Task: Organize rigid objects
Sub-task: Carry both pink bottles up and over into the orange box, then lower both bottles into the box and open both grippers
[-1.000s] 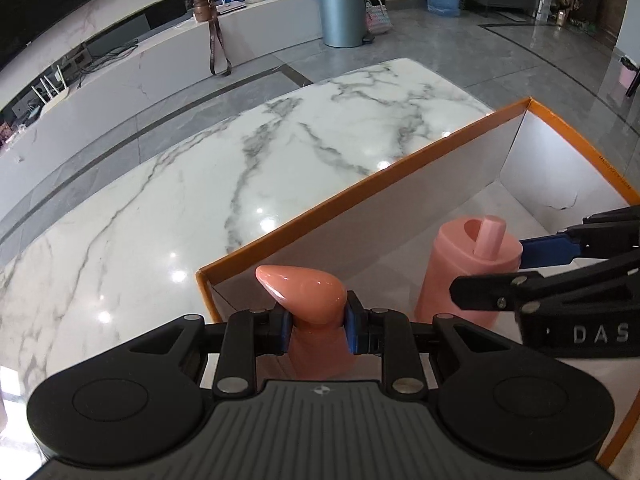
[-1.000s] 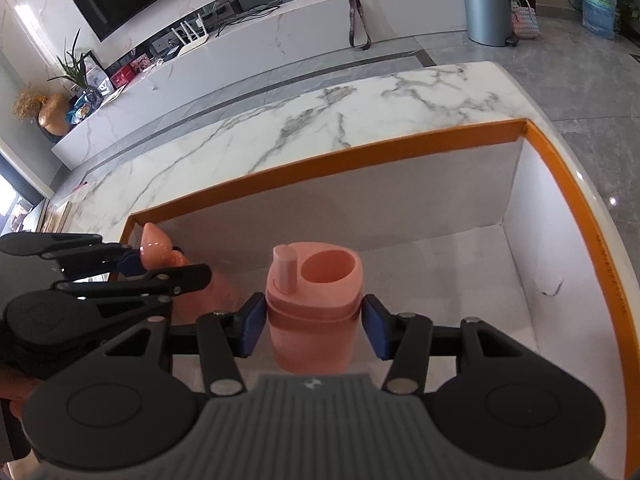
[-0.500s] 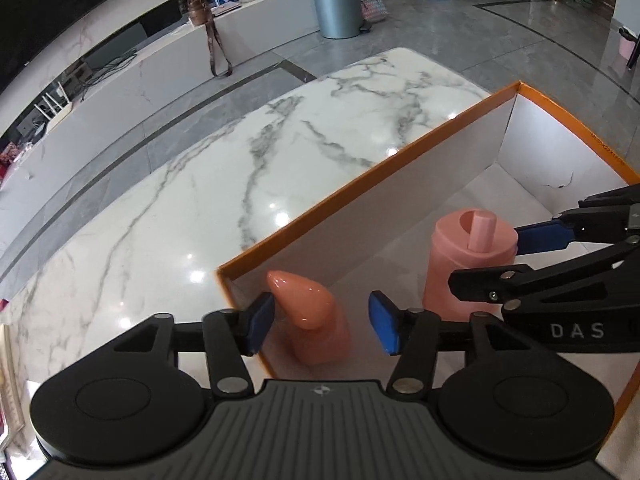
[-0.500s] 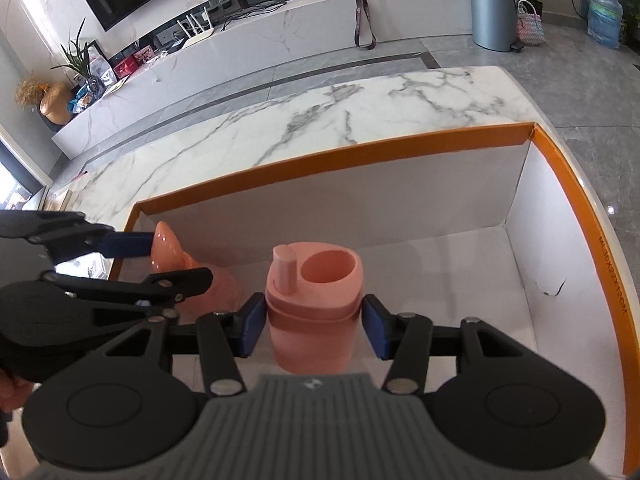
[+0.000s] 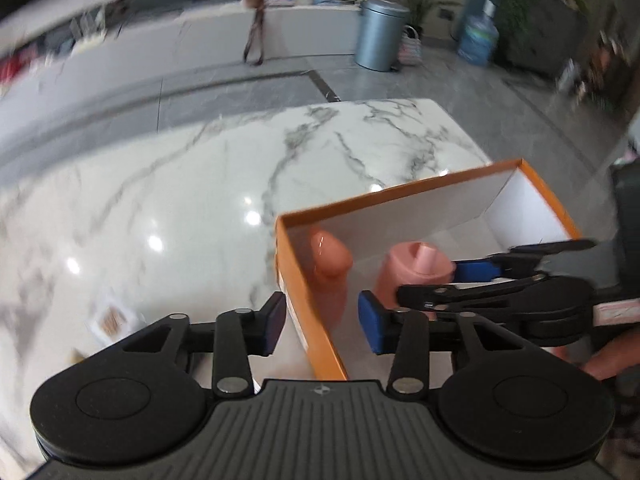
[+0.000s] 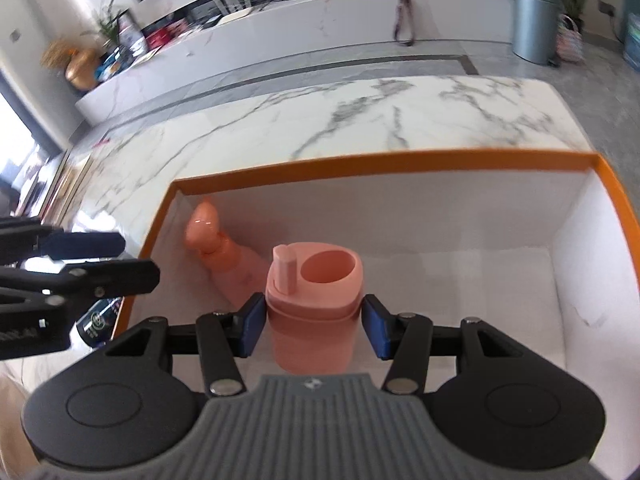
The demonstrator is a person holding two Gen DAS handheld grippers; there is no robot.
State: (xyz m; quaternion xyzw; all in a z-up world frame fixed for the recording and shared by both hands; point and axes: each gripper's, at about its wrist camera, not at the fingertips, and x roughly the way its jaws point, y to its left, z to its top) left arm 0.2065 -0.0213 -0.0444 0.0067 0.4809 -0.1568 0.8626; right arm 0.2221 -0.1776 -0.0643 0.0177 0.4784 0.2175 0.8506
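Your left gripper (image 5: 322,324) is spread wide with nothing between its blue pads, straddling the near left wall of the orange-rimmed box (image 5: 304,304) on the marble table (image 5: 180,200); your right gripper (image 6: 314,326) is also parted, its pads standing just clear of the pink cup (image 6: 314,300) on either side (a slim gap shows on each); the cup stands upright on the box floor; the pink bottle (image 6: 224,254) leans in the far left corner, just beside the cup.
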